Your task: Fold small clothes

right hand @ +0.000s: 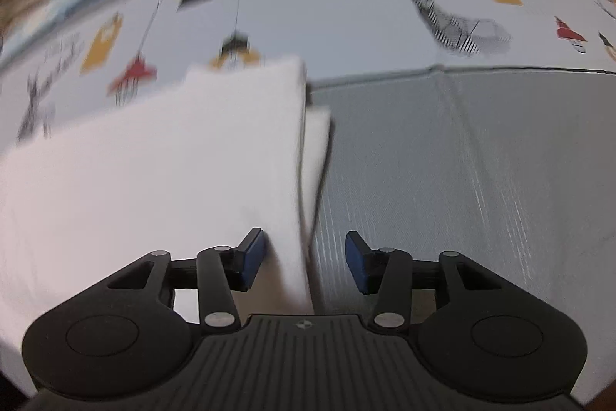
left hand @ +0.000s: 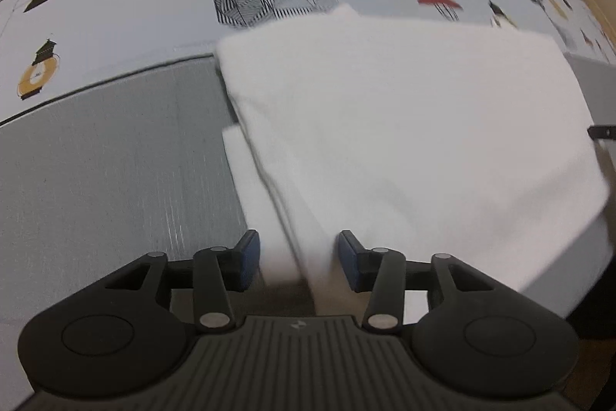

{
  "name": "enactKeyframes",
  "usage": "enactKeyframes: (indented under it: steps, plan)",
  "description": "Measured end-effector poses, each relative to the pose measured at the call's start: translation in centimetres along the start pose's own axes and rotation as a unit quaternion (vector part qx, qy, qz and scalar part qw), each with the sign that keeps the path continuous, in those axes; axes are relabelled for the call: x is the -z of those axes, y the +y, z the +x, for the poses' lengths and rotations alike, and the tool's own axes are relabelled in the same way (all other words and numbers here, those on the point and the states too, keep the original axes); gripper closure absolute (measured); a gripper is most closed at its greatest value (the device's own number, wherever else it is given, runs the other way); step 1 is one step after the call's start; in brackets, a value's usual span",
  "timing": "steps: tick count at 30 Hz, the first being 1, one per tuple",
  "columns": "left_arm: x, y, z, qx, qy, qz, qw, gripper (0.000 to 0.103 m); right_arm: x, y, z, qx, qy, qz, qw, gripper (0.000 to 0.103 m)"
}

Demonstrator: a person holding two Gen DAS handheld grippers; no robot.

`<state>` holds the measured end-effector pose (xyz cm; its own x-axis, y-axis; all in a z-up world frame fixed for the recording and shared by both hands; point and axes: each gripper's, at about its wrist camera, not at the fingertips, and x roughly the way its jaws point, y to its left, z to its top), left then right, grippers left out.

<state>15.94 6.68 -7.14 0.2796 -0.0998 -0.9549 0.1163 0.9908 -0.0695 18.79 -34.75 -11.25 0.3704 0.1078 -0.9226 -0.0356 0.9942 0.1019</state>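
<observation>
Left wrist: both tongs (left hand: 298,259) (right hand: 304,260) agape over white garment (left hand: 404,126) (right hand: 154,172).

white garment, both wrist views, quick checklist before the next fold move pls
1. Left hand-held gripper open: ok.
2. Right hand-held gripper open: ok.
3. White garment edge between the left fingers: ok, not clamped.
4. Garment's side edge between the right fingers: ok, not clamped.
5. Garment folded evenly: not ok, a lower layer sticks out past the top one.
6. Garment flat on the grey mat: cannot tell, both views are blurred.
</observation>
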Motion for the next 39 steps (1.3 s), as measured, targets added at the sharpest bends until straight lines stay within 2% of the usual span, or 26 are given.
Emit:
enactKeyframes:
  steps: [5,12,16,18,19,20,23,24,26,29,31,32,33,34,35,37,39]
  plan:
    - [1.9,0.7,-0.9,0.014,0.004,0.004,0.9999,0.051,1.6,-0.2,-0.9,-0.002,0.018,-0.016,1.000,0.051]
    - [3.5,2.0,-2.4,0.068,-0.001,-0.039,0.9969,0.051,4.1,0.7,-2.4,0.002,0.037,-0.049,0.998,0.051]
    - [4.6,1.9,-2.1,0.063,0.013,-0.037,0.9973,0.054,5.5,0.6,-2.6,0.009,0.048,-0.068,0.997,0.053]
    - [5.0,1.6,-1.9,0.069,0.021,-0.030,0.9970,0.075,5.9,0.2,-2.7,0.007,0.049,-0.066,0.997,0.069]
    - [5.3,1.4,-1.9,0.072,0.023,-0.025,0.9968,0.084,6.1,-0.1,-2.8,-0.001,0.050,-0.062,0.997,0.087]
    - [5.4,1.1,-1.9,0.073,0.021,-0.018,0.9969,0.097,6.2,-0.2,-2.9,-0.012,0.051,-0.057,0.997,0.095]
    - [5.6,1.3,-2.7,0.068,-0.001,-0.027,0.9973,0.099,6.5,-0.3,-3.5,-0.026,0.043,-0.052,0.997,0.097]
    - [5.7,1.8,-3.0,0.071,-0.007,-0.041,0.9966,0.099,6.5,-0.5,-3.7,-0.031,0.043,-0.044,0.998,0.097]
    - [6.0,1.9,-2.7,0.070,0.006,-0.046,0.9964,0.100,6.5,-1.0,-3.7,-0.034,0.049,-0.030,0.998,0.098]
    - [6.5,0.9,-2.0,0.064,0.029,-0.012,0.9975,0.099,6.8,-0.9,-3.4,-0.023,0.064,-0.030,0.997,0.098]
    - [6.3,1.8,-2.5,0.080,0.017,-0.040,0.9959,0.096,6.8,-0.3,-3.4,-0.013,0.068,-0.044,0.997,0.097]
    - [6.2,2.4,-2.9,0.087,0.005,-0.059,0.9945,0.091,6.7,-0.2,-3.6,-0.013,0.068,-0.046,0.997,0.097]
    - [6.1,3.2,-3.3,0.092,-0.009,-0.080,0.9925,0.079,6.5,-0.2,-3.9,-0.013,0.066,-0.047,0.997,0.097]
    - [5.9,4.0,-3.8,0.097,-0.023,-0.104,0.9896,0.072,6.2,-0.2,-4.5,-0.008,0.055,-0.048,0.997,0.096]
    - [5.7,4.7,-4.0,0.099,-0.032,-0.122,0.9871,0.063,5.7,-0.3,-5.3,0.005,0.034,-0.047,0.998,0.089]
    - [5.3,5.8,-4.1,0.102,-0.039,-0.158,0.9813,0.060,4.8,-0.5,-7.6,0.022,-0.028,-0.037,0.999,0.080]
    - [5.0,6.5,-3.9,0.108,-0.038,-0.185,0.9761,0.059,4.2,-1.1,-9.9,0.010,-0.097,-0.006,0.995,0.076]
